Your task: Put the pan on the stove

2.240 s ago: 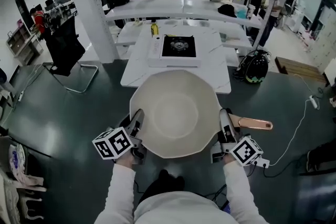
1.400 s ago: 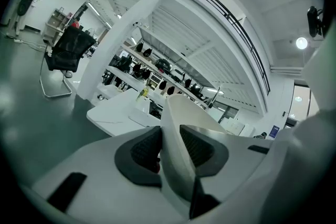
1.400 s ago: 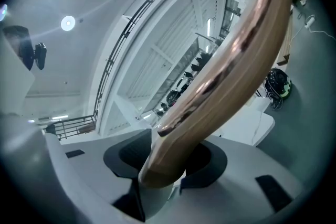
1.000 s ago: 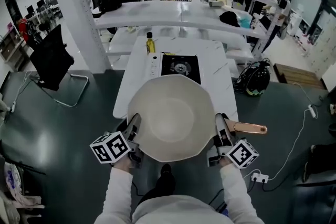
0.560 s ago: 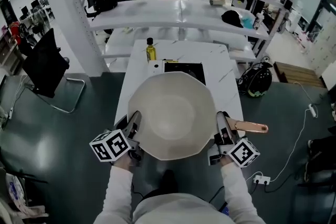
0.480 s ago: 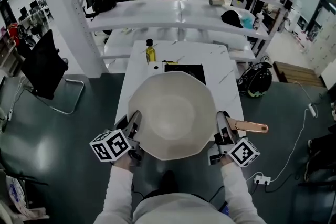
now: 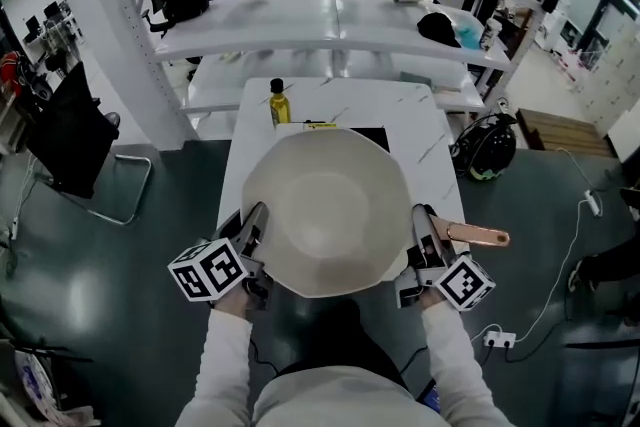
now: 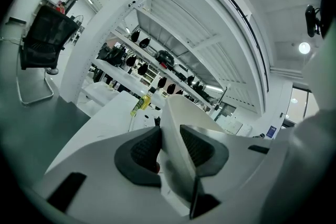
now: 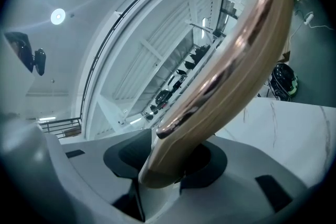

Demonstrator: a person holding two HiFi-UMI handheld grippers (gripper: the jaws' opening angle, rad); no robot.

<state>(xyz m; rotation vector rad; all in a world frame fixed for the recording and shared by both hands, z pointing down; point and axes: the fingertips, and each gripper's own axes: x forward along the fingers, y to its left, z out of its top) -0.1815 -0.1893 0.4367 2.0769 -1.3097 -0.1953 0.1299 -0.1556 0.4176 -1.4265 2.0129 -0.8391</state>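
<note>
Pan (image 7: 328, 210) carried above the table (image 7: 425, 130)
Left gripper (image 7: 254, 227) clamps the pan's rim; right gripper (image 7: 421, 230), jaws fairly wide, grips its copper handle (image 7: 482, 236).

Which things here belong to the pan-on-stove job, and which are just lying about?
Job: pan, gripped by the left gripper at its rim and the right gripper at its handle; stove, mostly hidden behind the pan.
Lying about: oil bottle on the table, black chair, power strip.
</note>
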